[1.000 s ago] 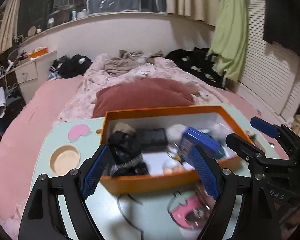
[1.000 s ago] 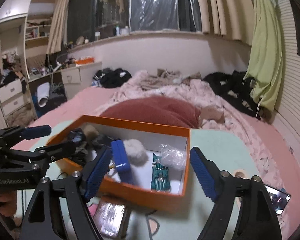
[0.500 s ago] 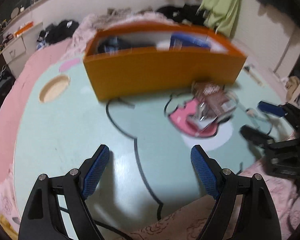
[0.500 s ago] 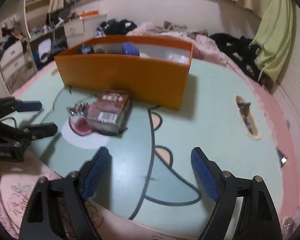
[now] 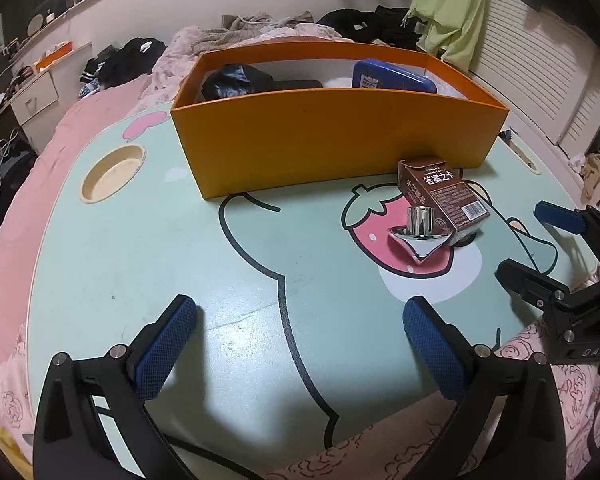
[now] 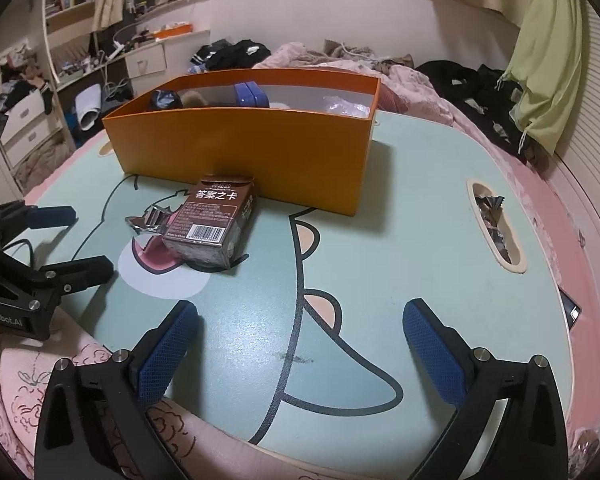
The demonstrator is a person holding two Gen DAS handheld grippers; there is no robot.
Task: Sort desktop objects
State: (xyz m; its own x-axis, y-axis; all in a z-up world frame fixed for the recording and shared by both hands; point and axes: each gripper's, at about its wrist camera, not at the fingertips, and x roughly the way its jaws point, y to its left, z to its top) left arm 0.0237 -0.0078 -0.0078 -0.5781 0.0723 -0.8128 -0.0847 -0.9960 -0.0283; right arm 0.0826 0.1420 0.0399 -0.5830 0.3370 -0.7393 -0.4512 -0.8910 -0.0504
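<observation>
One brown card box (image 6: 210, 224), lying flat, barcode end nearest

The orange box's (image 5: 336, 148) near wall hides most of its contents. The brown carton (image 6: 210, 220) partly covers the silver spinning top (image 6: 148, 222).

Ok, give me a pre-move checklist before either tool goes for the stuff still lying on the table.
1. Left tool empty: ok, its jaws are opening with only bare table between them.
2. Right tool empty: ok, its jaws are opening too, nothing between them.
3. Brown card box reachable: ok, it lies flat on the table in front of the orange box.
4. Silver spinning top free to grasp: not ok, it lies against the card box.
5. Room left in the orange box: cannot tell, its front wall hides most of the inside.
</observation>
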